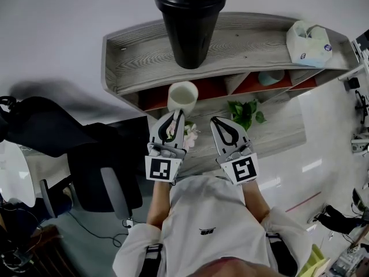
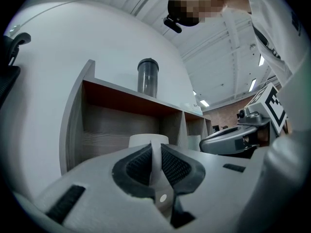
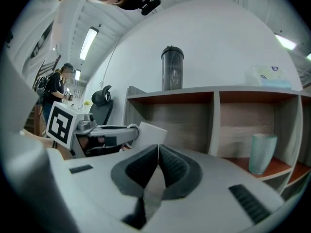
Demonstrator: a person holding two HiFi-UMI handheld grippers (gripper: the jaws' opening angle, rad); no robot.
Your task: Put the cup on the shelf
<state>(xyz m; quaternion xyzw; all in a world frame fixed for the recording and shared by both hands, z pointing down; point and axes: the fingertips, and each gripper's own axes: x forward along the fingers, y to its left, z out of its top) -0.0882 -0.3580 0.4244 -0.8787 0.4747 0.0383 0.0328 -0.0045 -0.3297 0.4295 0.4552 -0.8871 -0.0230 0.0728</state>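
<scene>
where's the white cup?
Head view, left of centre: the white cup is pinched by its rim in the left gripper, before the shelf's left compartment, below the black tumbler.

Lighting is bright and even, supplied by ceiling strip lights [image 3: 89,42] seen in both gripper views. The white wall [image 1: 52,16] reads close to overexposed in the head view. The shelf [image 1: 242,51] throws a soft shadow into its compartments. The area around the chair [image 1: 98,172], lower left, is dim. Reflections streak the glossy floor [image 1: 314,166]. Both gripper views show fisheye bowing and black vignetted corners. The left hand-held gripper [image 2: 156,152] and right hand-held gripper [image 3: 158,152] render soft, out of focus.
</scene>
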